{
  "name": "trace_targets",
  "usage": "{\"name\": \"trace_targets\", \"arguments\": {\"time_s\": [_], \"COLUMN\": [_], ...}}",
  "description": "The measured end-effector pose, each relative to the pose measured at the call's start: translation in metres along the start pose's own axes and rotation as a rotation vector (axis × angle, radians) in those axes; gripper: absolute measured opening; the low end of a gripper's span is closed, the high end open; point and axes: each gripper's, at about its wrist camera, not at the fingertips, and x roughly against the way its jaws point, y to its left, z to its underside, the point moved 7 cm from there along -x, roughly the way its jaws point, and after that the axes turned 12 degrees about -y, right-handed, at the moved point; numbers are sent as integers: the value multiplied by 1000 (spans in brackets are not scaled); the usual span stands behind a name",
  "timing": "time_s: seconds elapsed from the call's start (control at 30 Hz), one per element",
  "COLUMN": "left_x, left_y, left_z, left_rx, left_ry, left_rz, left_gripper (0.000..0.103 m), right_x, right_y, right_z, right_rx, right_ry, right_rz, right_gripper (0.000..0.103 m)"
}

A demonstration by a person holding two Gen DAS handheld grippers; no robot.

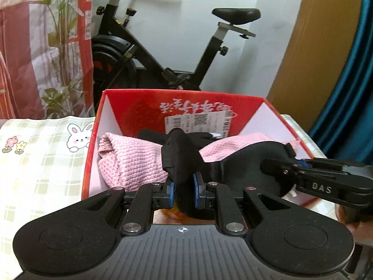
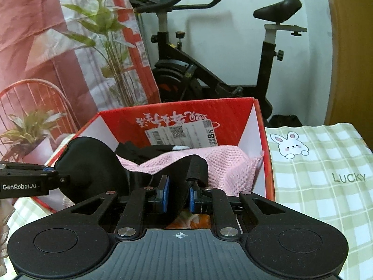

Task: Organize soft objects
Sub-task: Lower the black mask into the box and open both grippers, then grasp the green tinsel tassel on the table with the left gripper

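A black padded eye mask with a strap hangs stretched between both grippers just above the near part of a red cardboard box. My left gripper is shut on one lobe, seen edge-on. My right gripper is shut on the other lobe by its strap. Each gripper shows in the other's view: the right gripper enters from the right, the left gripper from the left. Inside the box lie a pink knitted cloth and a black glove.
The box stands on a green checked tablecloth printed with bunnies. Behind it are an exercise bike, a leafy plant, a red-and-white hanging cloth, a wooden door and a blue curtain.
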Motion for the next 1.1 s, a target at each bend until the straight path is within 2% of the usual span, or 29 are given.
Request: {"name": "trace_targets", "arguments": {"time_s": [0.33,0.37,0.43,0.47,0.5,0.63,0.7,0.77,0.83,0.9,0.97,1.1], "left_x": [-2,0,2,4,5,14,20,28,35,42,49,65], "left_y": [7,7,8,8,7,10,11,12,12,12,14,21], "left_z": [2,2,2,2,1,-4,-7,-11,-14,-16,-16,-11], "left_rx": [-11,-14,-22,-25,-29,-40,-34,-30,-35,-41,-44,-43], "left_ry": [12,14,23,23,18,-9,-33,-60,-79,-95,-108,-118], "left_rz": [-33,-36,-38,-34,-32,-57,-65,-69,-73,-79,-84,-68], "left_gripper": [19,23,39,55,67,81,90,93,95,98,99,99], "right_x": [-3,-2,2,4,7,16,21,25,31,37,41,56], "right_y": [-1,1,4,5,6,7,5,1,-2,-3,-3,4], "right_z": [5,4,2,1,0,-6,-8,-9,-11,-12,-13,-8], "right_rx": [43,54,86,102,113,150,165,169,171,179,184,188], "right_ry": [22,26,28,26,26,10,0,-12,-28,-42,-51,-80], "right_rz": [18,10,2,1,2,7,19,35,49,49,56,26], "right_gripper": [18,19,21,22,29,57,65,75,91,92,98,102]}}
